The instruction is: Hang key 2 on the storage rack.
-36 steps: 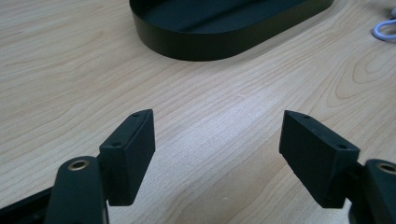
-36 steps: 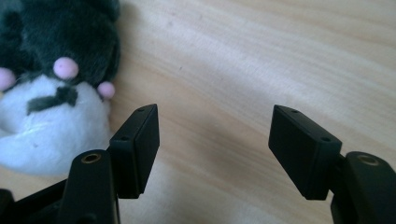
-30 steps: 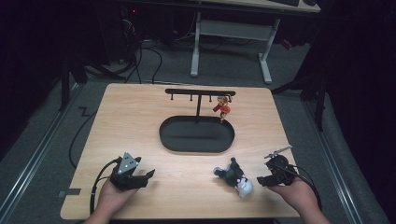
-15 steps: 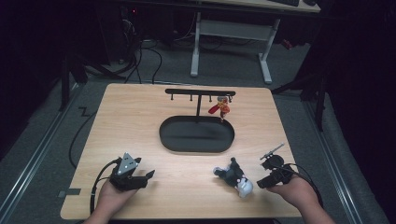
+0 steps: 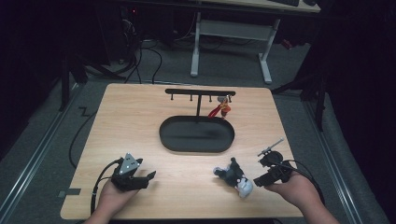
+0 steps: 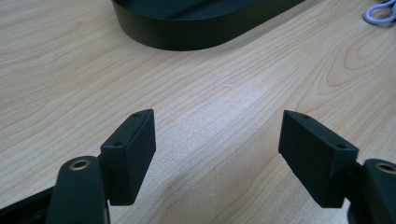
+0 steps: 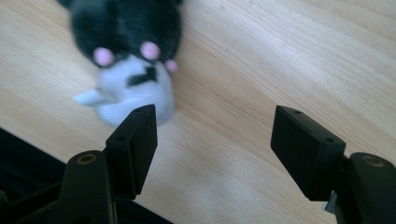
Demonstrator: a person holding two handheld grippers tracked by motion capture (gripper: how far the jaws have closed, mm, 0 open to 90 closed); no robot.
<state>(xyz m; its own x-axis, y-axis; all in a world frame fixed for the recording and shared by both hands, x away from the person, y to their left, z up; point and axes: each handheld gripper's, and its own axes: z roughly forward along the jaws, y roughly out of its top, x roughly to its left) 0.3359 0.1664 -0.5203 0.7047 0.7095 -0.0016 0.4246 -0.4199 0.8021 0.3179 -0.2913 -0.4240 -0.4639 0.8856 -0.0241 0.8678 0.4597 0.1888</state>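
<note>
Letting Go of the Plush Toy

Comparing with a second earlier, the right gripper (image 5: 261,179) had just been opening its jaws and lifting, nothing between them, so the plush toy (image 5: 233,176) lay released near the table's (image 5: 140,116) front edge, right of middle. That suggested a regrasp or a finished placement. Its long axis ran diagonally, white end toward the front-right corner. The left gripper (image 5: 147,177) rested near the front-left, jaws apart and empty.

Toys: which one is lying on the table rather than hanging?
The black-and-white plush toy beside the right gripper lies on the table; the red one hangs from the rack.
</note>
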